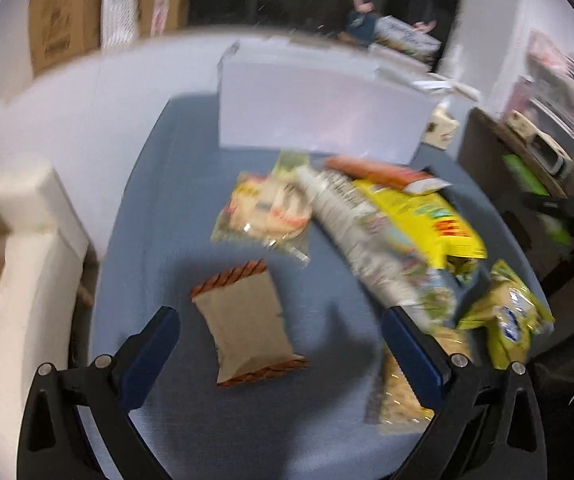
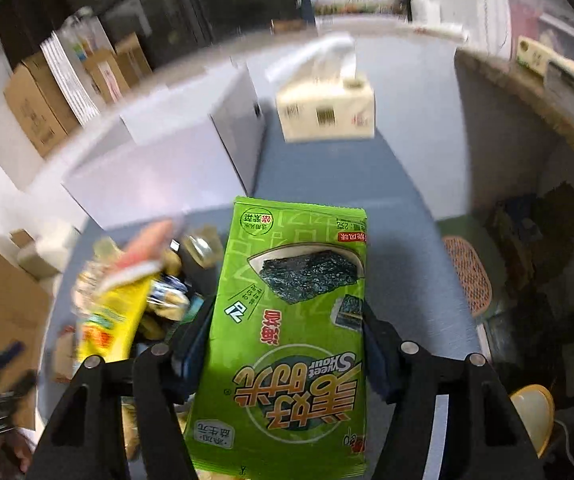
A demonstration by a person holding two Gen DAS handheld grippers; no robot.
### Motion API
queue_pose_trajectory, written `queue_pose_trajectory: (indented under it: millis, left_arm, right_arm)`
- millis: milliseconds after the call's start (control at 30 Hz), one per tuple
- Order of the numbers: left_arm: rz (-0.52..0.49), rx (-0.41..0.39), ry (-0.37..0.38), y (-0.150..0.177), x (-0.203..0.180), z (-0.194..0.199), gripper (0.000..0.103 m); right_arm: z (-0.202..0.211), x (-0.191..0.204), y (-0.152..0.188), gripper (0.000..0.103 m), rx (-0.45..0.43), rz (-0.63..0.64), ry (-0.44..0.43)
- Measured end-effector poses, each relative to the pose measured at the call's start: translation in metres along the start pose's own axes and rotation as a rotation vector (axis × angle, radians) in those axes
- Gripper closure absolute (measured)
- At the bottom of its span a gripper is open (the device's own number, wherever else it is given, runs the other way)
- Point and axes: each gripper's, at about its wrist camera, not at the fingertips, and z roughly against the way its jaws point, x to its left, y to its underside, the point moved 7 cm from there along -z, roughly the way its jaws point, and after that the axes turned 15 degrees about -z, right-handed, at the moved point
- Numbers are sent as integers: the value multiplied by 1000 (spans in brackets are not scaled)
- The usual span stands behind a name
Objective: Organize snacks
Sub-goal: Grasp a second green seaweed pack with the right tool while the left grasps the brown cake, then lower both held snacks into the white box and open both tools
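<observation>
My left gripper hangs open over the blue table, its jaws wide on either side of a brown paper snack pack with orange-striped ends. Beyond it lie a pale snack bag, a long white pack, a yellow bag and a yellow-green bag. In the right wrist view my right gripper is shut on a green seaweed packet, lifted above the pile of snacks. A white box stands at the back.
A tissue box sits behind the white box. A white chair back stands at the table's left. Cardboard boxes line the far wall. A dark side table and a woven stool are to the right.
</observation>
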Motion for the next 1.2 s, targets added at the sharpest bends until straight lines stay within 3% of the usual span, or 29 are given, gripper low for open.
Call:
queue_pose_trajectory:
  millis: [267, 333, 367, 400, 467, 567, 633, 800, 933, 1067, 1200]
  left_arm:
    - [66, 116, -63, 16, 19, -34, 4]
    - [24, 115, -94, 16, 16, -36, 20]
    - [-2, 110, -121, 15, 15, -35, 48]
    - [-11, 108, -126, 14, 16, -34, 56]
    - [41, 75, -41, 13, 16, -30, 57]
    - [14, 19, -56, 4, 15, -17, 57]
    - [12, -43, -28, -9, 13, -2, 57]
    - [-75, -203, -36, -82, 7, 33, 57]
    - [-143, -293, -49, -168, 11, 36, 57]
    - [-149, -314, -23, -239, 17, 19, 57]
    - [-171, -279, -21, -294, 20, -18, 57]
  right_arm:
    - [54, 10, 6, 34, -72, 41, -50]
    - [55, 16, 7, 34, -75, 56, -61]
    - [56, 19, 7, 34, -73, 63, -62]
    - [53, 21, 8, 34, -70, 68, -64]
    - [47, 25, 9, 34, -59, 75, -75]
    - [45, 31, 12, 34, -60, 90, -88]
    - [44, 36, 11, 34, -62, 95, -102]
    - [38, 62, -10, 34, -81, 144, -142]
    - [23, 105, -50, 34, -104, 198, -180]
    - [-3, 141, -93, 34, -86, 201, -223]
    - [-45, 165, -143, 34, -78, 195, -195]
